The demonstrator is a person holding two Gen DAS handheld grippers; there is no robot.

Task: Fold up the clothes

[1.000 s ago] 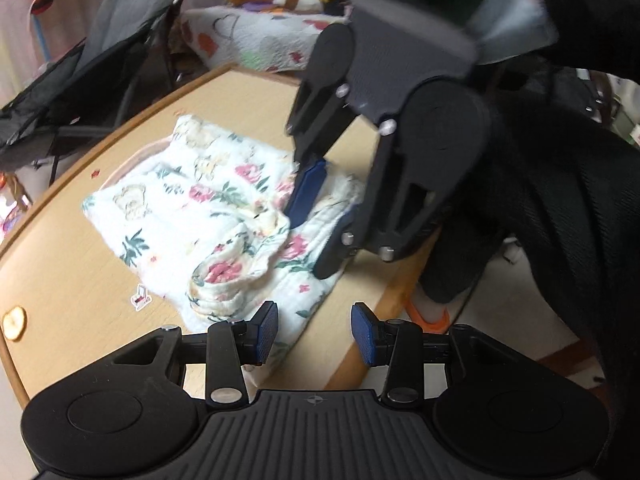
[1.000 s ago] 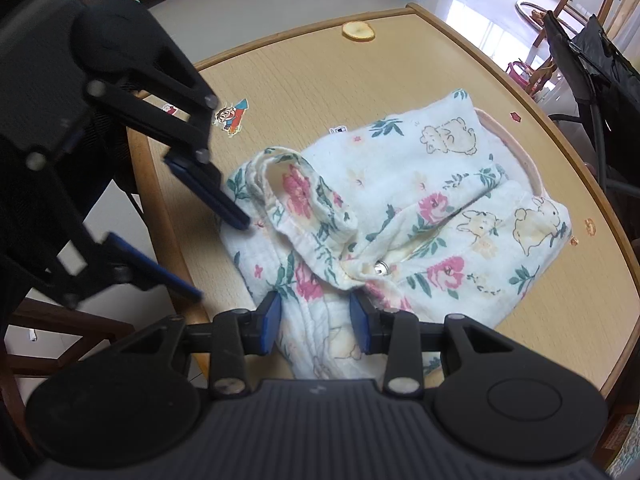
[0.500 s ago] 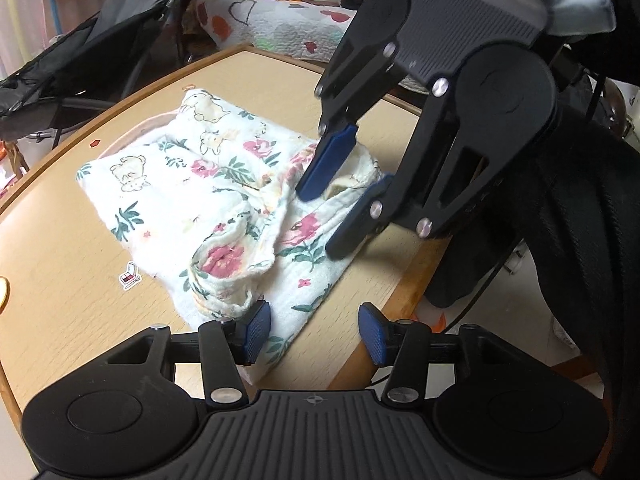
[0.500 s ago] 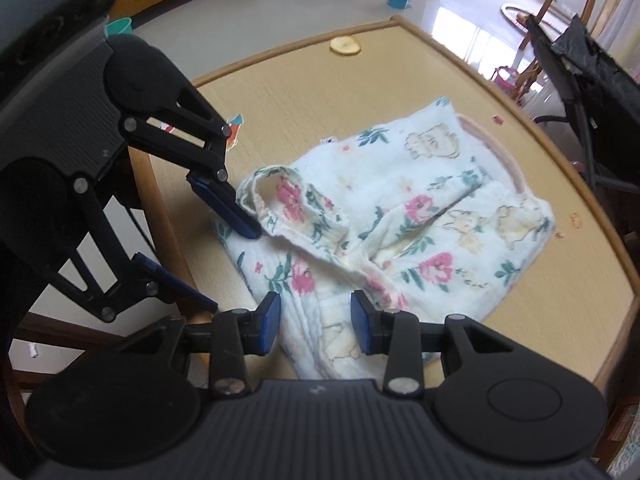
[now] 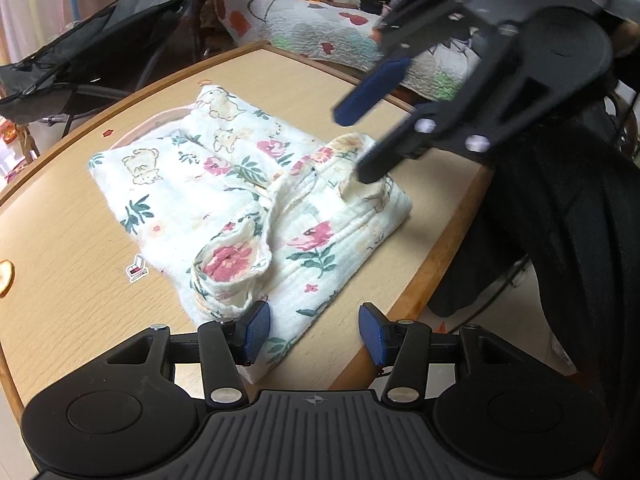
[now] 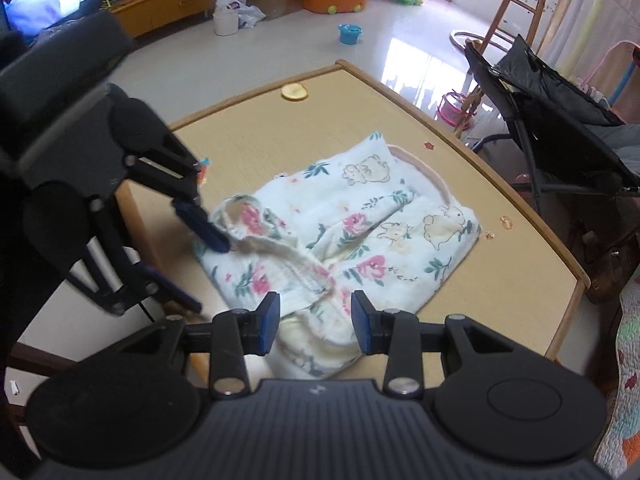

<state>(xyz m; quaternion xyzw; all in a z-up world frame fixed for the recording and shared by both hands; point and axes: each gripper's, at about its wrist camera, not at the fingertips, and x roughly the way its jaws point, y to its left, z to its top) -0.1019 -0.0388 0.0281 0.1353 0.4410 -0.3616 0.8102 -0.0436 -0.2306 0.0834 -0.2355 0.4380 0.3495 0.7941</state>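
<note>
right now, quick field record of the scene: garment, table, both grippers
garment: floral baby garment, partly folded, lying on the table
table: wooden table, garment near its front edge
left gripper: left gripper open, jaws have just been opening, one pad against the cloth edge
right gripper: right gripper open above the near fold, not clamping
other: black folding chair beside the table

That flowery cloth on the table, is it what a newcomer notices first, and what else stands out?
Yes: the floral garment, printed with pink flowers and little bunnies, lies half folded on the wooden table. Next come the two black claws with blue pads over its near edge: the left claw stands open, one pad beside a rolled-up fold, and the right claw is open over the bunched hem. A black folding chair stands behind the table.
</note>
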